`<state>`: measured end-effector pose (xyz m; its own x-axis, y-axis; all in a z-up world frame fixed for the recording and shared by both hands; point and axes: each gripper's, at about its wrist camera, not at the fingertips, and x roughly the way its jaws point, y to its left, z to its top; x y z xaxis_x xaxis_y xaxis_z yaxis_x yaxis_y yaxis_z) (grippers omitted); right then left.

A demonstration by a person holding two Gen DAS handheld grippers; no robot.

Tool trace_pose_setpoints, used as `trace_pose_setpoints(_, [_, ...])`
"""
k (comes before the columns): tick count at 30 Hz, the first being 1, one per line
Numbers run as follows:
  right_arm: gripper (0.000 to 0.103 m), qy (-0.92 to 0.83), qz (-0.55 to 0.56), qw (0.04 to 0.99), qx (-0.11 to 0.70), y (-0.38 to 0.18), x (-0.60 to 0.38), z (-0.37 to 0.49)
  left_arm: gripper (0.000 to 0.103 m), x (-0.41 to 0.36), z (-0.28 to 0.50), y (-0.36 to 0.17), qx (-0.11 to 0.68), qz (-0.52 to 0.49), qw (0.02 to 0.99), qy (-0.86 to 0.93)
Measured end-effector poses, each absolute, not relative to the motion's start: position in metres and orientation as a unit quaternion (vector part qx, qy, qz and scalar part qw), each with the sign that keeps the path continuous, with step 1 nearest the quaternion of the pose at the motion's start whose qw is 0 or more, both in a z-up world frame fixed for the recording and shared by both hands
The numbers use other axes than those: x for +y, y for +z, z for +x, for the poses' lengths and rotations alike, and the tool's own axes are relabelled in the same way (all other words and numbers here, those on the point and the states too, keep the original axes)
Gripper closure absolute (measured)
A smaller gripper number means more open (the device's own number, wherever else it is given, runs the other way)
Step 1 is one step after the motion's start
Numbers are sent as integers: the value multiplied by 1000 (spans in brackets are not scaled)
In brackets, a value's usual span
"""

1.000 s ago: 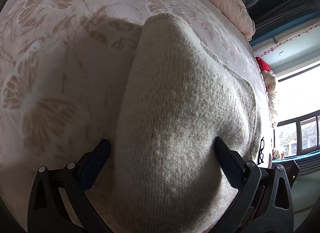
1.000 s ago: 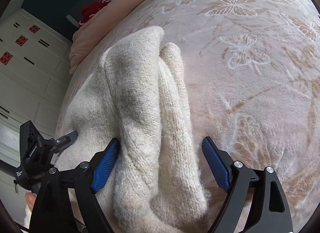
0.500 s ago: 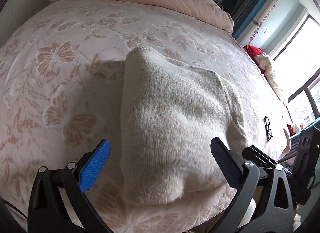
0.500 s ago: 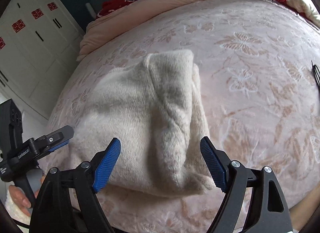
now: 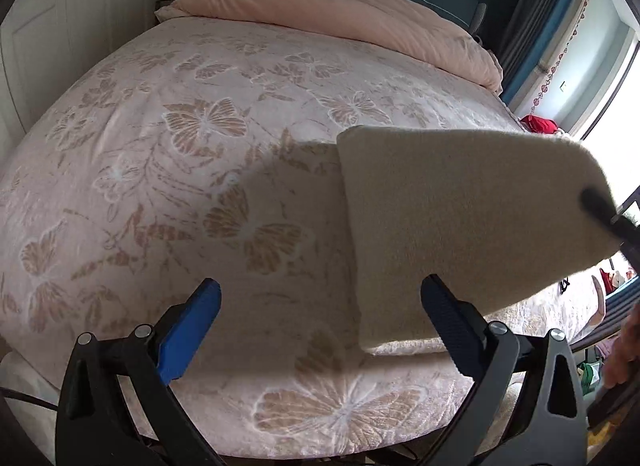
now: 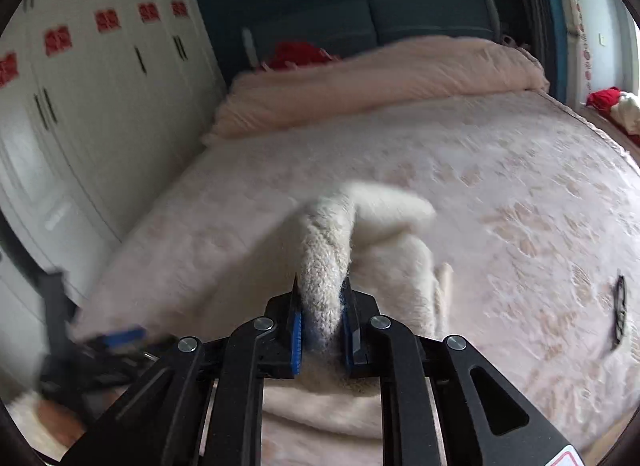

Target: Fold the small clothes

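Note:
A folded cream knit sweater [image 5: 460, 217] is lifted off the bed at its right side, tilted, with its near left corner low by the bed edge. My right gripper [image 6: 322, 328] is shut on a thick fold of the sweater [image 6: 324, 266]; it also shows at the right edge of the left wrist view [image 5: 600, 205]. My left gripper [image 5: 320, 318] is open and empty, just left of the sweater above the bed; it appears blurred at the lower left of the right wrist view [image 6: 116, 338].
The bed has a pink butterfly-patterned cover [image 5: 180, 165] with a folded pink duvet [image 5: 340, 17] at the head. Black glasses [image 6: 620, 310] lie on the bed to the right. White wardrobes [image 6: 80, 105] stand to the left.
My right gripper has shut on the sweater and lifted it off the bed. My left gripper has drawn back and to the left, staying open. Both views have pulled away from the bed.

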<state>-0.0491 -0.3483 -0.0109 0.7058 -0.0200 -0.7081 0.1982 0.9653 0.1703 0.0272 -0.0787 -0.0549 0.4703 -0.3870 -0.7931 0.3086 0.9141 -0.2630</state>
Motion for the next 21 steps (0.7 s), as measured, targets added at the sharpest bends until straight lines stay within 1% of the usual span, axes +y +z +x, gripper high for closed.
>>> trace_pose_setpoints(2, [89, -87, 147, 867, 469, -90, -375, -44, 5, -81, 26, -61, 483, -39, 851, -203])
trace_pose_setpoints(3, [89, -93, 176, 845, 497, -121, -386, -47, 5, -83, 25, -63, 487, -40, 848, -205])
trace_pose_setpoints(4, [89, -92, 200, 851, 476, -127, -391, -55, 5, -86, 24, -65, 493, -43, 844, -208])
trace_pose_setpoints(6, [85, -87, 230, 856, 454, -111, -394, -62, 5, -91, 21, -66, 496, -43, 838, -223])
trace_pose_setpoints(8, [80, -85, 234, 864, 438, -89, -392, -67, 5, -99, 16, -67, 499, -26, 832, -240])
trace_pose_setpoints(10, [79, -87, 221, 872, 429, -71, -387, -77, 5, -109, 6, -73, 510, -3, 819, -262])
trace_pose_setpoints(11, [69, -88, 216, 874, 427, -66, -386, -82, 5, -114, 0, -77, 514, 12, 813, -273])
trace_pose_setpoints(12, [63, -90, 214, 873, 428, -64, -386, -88, 5, -118, -4, -80, 514, 21, 811, -279])
trace_pose_setpoints(13, [50, -100, 214, 871, 432, -65, -385, -92, 5, -120, -8, -85, 513, 33, 811, -280])
trace_pose_setpoints(14, [48, -111, 217, 866, 436, -70, -383, -99, 5, -122, -11, -89, 511, 39, 812, -280])
trace_pose_setpoints(16, [48, -118, 241, 854, 446, -86, -386, -106, 7, -127, -12, -98, 508, 47, 815, -275])
trace_pose_setpoints(17, [48, -118, 257, 848, 448, -94, -388, -106, 9, -130, -11, -102, 508, 53, 816, -270])
trace_pose_setpoints(18, [48, -117, 271, 844, 448, -99, -389, -106, 18, -132, -10, -103, 506, 54, 816, -273])
trace_pose_setpoints(19, [48, -116, 281, 843, 445, -101, -390, -105, 33, -133, -7, -104, 502, 54, 817, -278])
trace_pose_setpoints(20, [51, -115, 287, 842, 442, -102, -390, -101, 41, -134, -2, -105, 501, 52, 817, -281])
trace_pose_setpoints(21, [56, -107, 296, 841, 441, -103, -392, -96, 57, -134, 3, -106, 505, 50, 814, -284])
